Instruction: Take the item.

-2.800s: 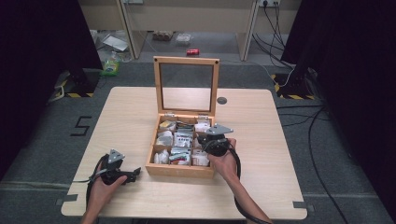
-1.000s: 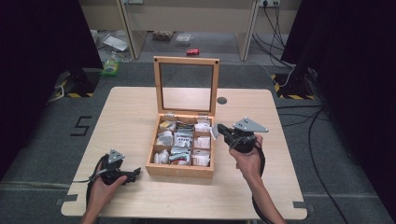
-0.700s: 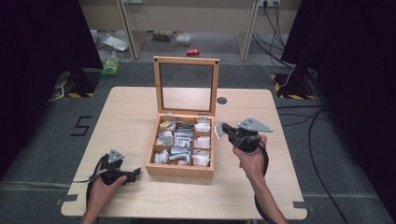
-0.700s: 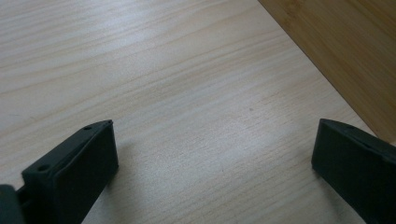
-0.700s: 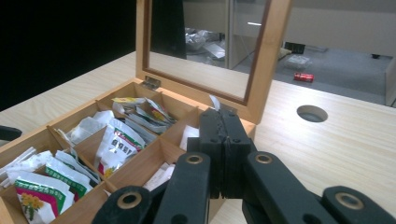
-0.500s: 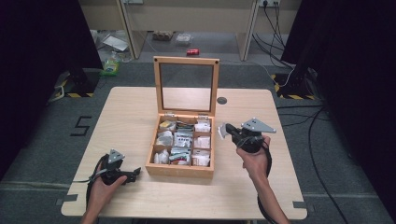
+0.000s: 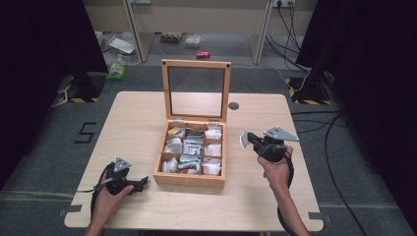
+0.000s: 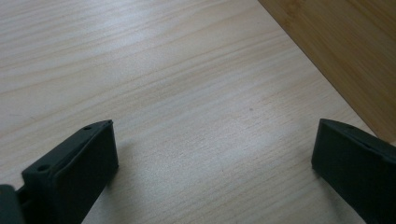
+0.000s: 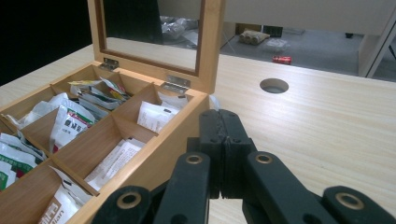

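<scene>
While lifted just right of the box [image 7: 191,150], right gripper [image 7: 244,139] clenched on a small white packet (barely seen past the jaws). Box mid-table [image 7: 147,118], lid upright, compartments full of packets [image 9: 70,122]. Left gripper [image 7: 142,182] resting near-left, jaws spread wide, gripping nothing.

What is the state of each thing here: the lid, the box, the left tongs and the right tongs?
Lid: open, standing upright.
Wooden box: on the table, its compartments holding sachets.
Left tongs: open, nothing between them, low over the table.
Right tongs: shut, beside the box.
White sachet: clamped at the tip of the right tongs, outside the box.
</scene>
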The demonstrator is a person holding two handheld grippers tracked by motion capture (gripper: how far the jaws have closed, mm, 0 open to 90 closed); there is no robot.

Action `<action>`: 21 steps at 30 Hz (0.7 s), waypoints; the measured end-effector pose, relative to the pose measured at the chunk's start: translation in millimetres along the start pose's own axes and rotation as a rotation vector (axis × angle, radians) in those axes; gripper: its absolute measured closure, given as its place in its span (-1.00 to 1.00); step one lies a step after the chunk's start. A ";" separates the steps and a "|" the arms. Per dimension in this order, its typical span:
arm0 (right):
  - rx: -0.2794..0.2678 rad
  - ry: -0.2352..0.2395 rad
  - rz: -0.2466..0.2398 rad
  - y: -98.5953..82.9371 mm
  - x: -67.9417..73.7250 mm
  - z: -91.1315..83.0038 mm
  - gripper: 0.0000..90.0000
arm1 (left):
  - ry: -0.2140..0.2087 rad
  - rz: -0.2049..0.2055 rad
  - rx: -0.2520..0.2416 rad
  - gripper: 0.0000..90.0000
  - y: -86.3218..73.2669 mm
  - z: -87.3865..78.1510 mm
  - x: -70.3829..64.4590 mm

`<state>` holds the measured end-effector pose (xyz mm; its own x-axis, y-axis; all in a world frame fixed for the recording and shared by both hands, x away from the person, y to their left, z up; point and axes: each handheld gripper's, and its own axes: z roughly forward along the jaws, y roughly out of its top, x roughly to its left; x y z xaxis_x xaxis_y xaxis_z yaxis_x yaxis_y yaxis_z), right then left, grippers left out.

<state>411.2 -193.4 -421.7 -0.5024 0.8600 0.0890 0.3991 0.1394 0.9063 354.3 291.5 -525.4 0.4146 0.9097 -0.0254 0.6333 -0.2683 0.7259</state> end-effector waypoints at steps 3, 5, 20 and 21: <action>0.003 -0.005 0.003 -1.2 -2.4 0.5 1.00 | 0.000 0.000 0.000 -1.00 0.0 0.0 0.0; 0.007 -0.009 0.007 -3.0 -4.1 1.3 1.00 | 0.000 0.001 0.001 -1.00 0.0 0.0 0.1; 0.067 -0.030 0.006 -18.2 -8.0 14.6 0.99 | 0.000 0.001 0.001 -1.00 0.0 -0.1 0.1; 0.074 -0.029 0.007 -19.2 -7.9 15.3 0.99 | 0.000 0.001 0.001 -1.00 0.0 -0.1 0.1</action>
<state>419.2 -195.4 -446.1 -0.4775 0.8748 0.0818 0.4587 0.1688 0.8724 354.3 291.6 -525.4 0.4154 0.9093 -0.0245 0.6335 -0.2698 0.7252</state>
